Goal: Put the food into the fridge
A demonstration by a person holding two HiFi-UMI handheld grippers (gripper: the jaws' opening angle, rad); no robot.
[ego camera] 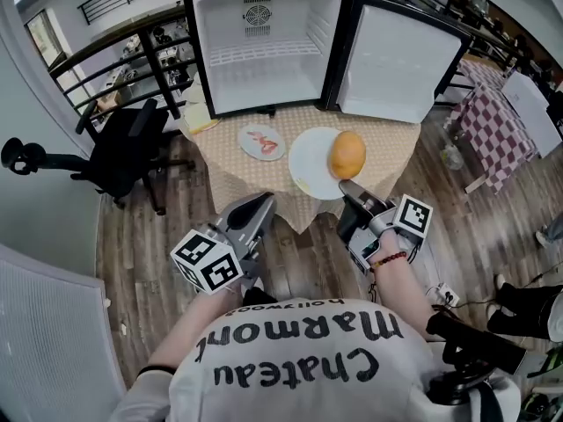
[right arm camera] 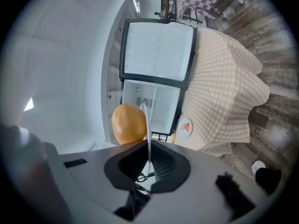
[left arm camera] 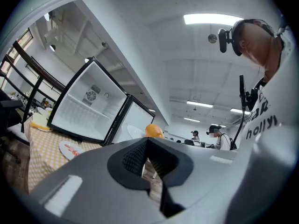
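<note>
A small white fridge (ego camera: 264, 51) stands open at the back of a table with a checked cloth (ego camera: 387, 143); its door (ego camera: 396, 64) is swung right and the inside is bare. A large white plate (ego camera: 310, 161) carries a round orange fruit (ego camera: 347, 154). My right gripper (ego camera: 347, 185) is shut on this plate's near rim; in the right gripper view the plate (right arm camera: 148, 125) runs edge-on between the jaws with the fruit (right arm camera: 128, 123) to its left. A smaller plate (ego camera: 262, 141) with red food lies left of it. My left gripper (ego camera: 264, 202) hangs shut and empty before the table's front edge.
A black office chair (ego camera: 123, 152) stands left of the table, beside a black railing (ego camera: 114, 47). A yellow item (ego camera: 198, 117) lies on the table's left corner. At the right is a table with a dark checked cloth (ego camera: 493, 121). Other people's shoes (ego camera: 475, 341) show at the lower right.
</note>
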